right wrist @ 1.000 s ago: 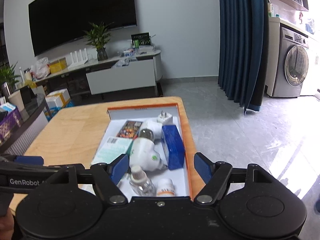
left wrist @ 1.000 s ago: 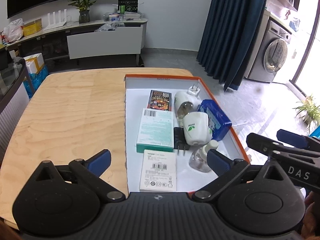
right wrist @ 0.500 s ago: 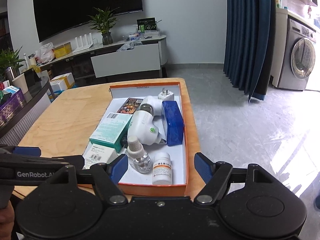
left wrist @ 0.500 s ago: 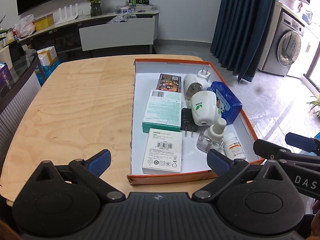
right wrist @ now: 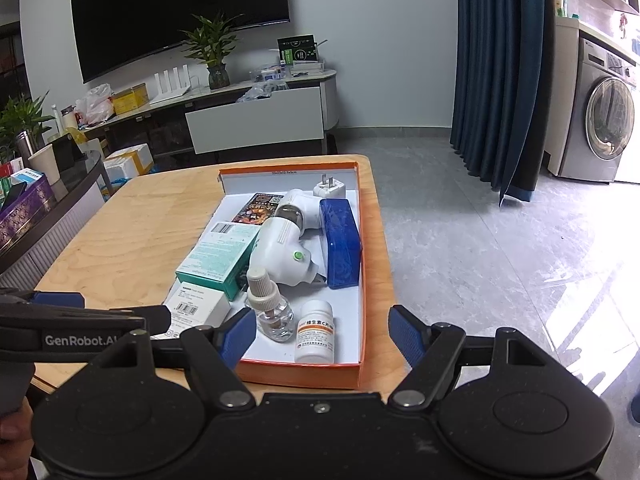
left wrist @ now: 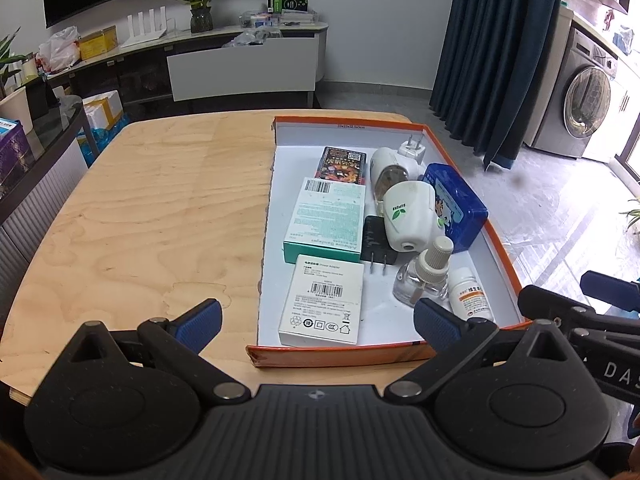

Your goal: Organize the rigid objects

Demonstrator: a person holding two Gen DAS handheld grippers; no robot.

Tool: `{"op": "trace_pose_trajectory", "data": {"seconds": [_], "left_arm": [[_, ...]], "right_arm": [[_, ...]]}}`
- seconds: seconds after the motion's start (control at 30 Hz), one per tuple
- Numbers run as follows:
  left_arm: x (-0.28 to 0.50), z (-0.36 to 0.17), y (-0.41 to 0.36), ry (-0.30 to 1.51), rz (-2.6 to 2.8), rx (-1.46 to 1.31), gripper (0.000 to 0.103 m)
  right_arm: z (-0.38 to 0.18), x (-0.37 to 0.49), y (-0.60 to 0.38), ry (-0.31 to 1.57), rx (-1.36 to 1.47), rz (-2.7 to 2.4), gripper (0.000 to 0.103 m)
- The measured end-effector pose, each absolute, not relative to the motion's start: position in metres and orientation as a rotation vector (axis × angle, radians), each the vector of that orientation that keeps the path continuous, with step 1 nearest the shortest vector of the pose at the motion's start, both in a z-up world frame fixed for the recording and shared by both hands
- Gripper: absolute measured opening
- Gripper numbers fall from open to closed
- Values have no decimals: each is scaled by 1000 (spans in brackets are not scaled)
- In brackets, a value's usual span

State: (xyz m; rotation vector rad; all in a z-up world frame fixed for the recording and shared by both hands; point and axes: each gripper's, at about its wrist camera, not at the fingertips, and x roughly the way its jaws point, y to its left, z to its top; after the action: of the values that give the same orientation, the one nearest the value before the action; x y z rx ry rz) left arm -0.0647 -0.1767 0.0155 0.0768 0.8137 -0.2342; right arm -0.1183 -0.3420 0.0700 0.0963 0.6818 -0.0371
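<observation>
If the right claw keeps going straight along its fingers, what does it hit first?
Probably the small white pill bottle at the near end of the orange tray, standing between the open right claw fingers' line; the clear refill bottle sits just left. Depth is uncertain.

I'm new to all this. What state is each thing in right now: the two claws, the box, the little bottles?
left gripper: open, holding nothing
right gripper: open, holding nothing
orange tray: lidless, items inside
clear bottle: upright, capped
white pill bottle: upright, capped
teal box: lying flat, closed
white adapter box: lying flat, closed
blue case: on its edge, closed
</observation>
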Motion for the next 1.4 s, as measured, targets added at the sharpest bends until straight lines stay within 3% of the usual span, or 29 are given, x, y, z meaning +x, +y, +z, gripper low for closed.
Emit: {"op": "trace_pose_trajectory", "data": {"seconds": [1.4], "left_arm": [[-51, 11, -170, 834, -228, 80, 103]], "right_arm": [[67, -98, -328, 715, 74, -9, 87]]}}
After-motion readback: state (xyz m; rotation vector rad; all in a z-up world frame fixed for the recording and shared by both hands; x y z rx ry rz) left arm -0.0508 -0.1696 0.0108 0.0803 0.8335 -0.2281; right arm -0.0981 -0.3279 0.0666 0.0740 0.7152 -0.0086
